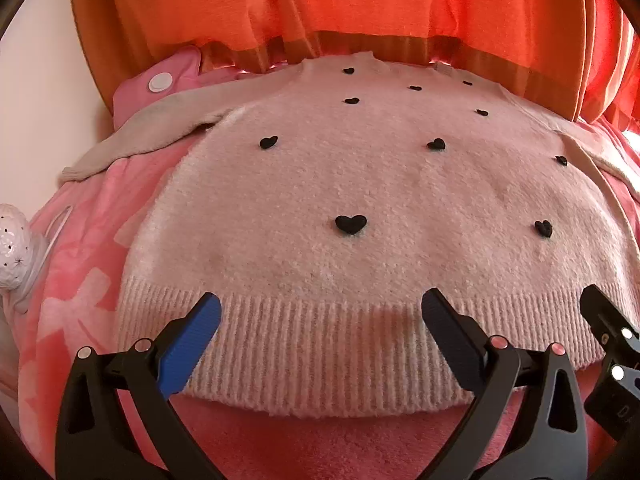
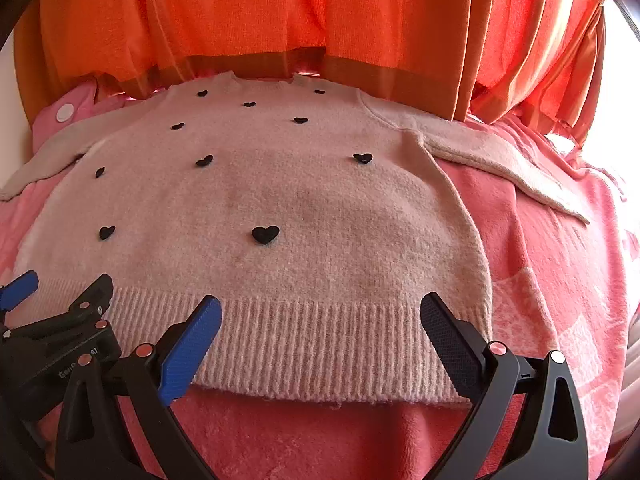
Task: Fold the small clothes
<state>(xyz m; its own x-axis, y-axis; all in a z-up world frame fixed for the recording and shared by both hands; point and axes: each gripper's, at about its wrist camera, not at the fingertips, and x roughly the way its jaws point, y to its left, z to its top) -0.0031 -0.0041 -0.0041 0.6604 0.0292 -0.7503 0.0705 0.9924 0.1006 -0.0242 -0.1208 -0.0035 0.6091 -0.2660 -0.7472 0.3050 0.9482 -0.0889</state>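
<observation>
A small pale pink knit sweater (image 1: 340,184) with black hearts lies flat, front up, on a pink blanket (image 1: 80,240), sleeves spread to both sides. My left gripper (image 1: 322,304) is open, its fingers over the left part of the ribbed hem (image 1: 320,344). My right gripper (image 2: 320,308) is open over the right part of the hem (image 2: 320,344) of the sweater (image 2: 260,200). Each gripper shows at the edge of the other's view: the right one (image 1: 600,320) and the left one (image 2: 60,292). Neither holds anything.
Orange curtains (image 1: 340,0) hang just behind the sweater's collar. A pink pouch with a white snap (image 1: 160,80) lies at the back left. A white perforated object (image 1: 14,240) sits at the left edge. The pink blanket (image 2: 540,260) extends to the right.
</observation>
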